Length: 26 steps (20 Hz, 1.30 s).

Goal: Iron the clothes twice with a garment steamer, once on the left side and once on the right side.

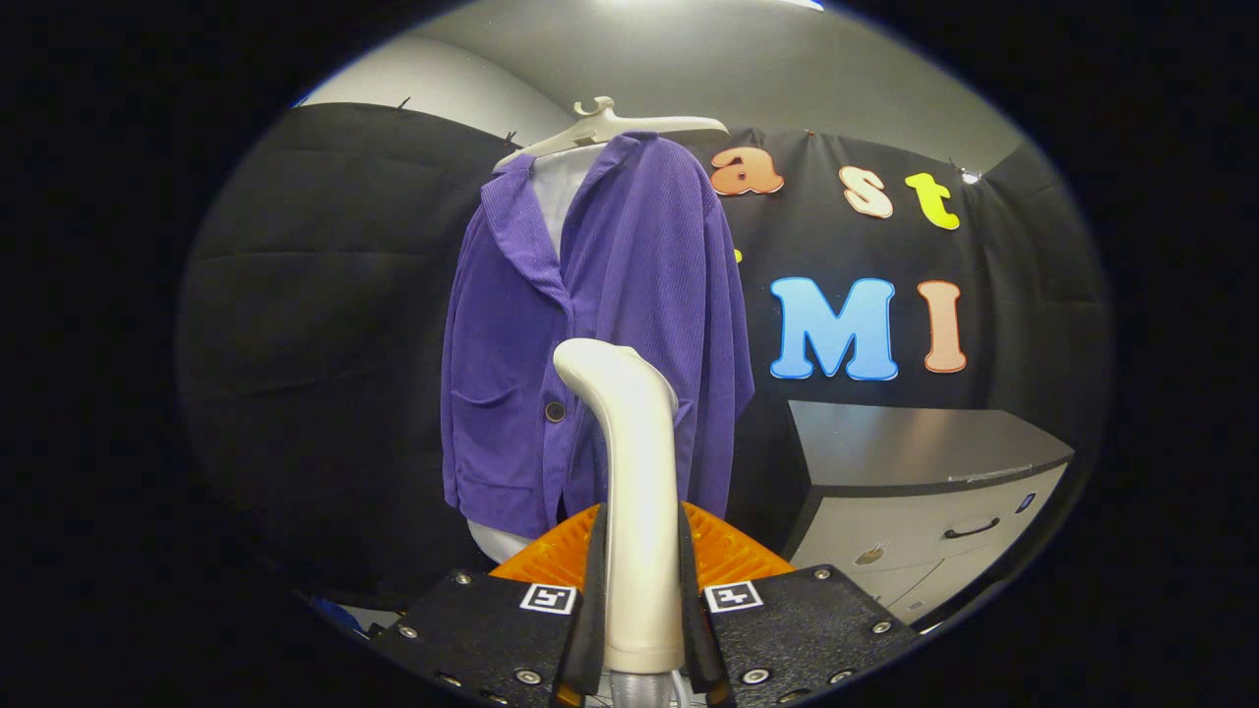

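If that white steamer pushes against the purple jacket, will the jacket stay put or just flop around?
Probably flop. The purple jacket looks like soft ribbed fabric, held only at the shoulders by a white hanger, so its lower half would likely swing back. It seems light, so expect little resistance. The steamer, clamped in the claw, looks rigid and should keep its shape.

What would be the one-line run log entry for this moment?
tool shut on steamer | steamer upright, head just short of purple jacket | jacket on hanger | cabinet beside jacket
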Tool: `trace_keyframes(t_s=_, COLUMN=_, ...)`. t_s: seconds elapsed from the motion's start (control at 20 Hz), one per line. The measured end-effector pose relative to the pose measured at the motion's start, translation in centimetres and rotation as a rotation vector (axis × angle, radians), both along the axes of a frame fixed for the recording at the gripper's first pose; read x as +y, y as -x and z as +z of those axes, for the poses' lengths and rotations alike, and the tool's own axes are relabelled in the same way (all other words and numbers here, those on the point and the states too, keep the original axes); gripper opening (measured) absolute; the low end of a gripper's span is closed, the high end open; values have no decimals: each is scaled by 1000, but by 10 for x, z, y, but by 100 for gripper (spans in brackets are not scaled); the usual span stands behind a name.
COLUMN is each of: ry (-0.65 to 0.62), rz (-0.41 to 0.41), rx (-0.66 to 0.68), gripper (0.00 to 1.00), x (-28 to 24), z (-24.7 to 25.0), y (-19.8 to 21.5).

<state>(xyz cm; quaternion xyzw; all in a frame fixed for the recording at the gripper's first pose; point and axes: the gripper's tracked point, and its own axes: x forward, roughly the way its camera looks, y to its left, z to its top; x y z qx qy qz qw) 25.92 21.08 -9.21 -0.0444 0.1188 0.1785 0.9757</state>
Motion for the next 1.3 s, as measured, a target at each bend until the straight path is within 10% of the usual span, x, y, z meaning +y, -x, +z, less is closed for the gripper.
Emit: trace_keyframes(t_s=1.3, ry=50, rz=-44, rx=199, gripper=33, x=-27, z=-140, y=52)
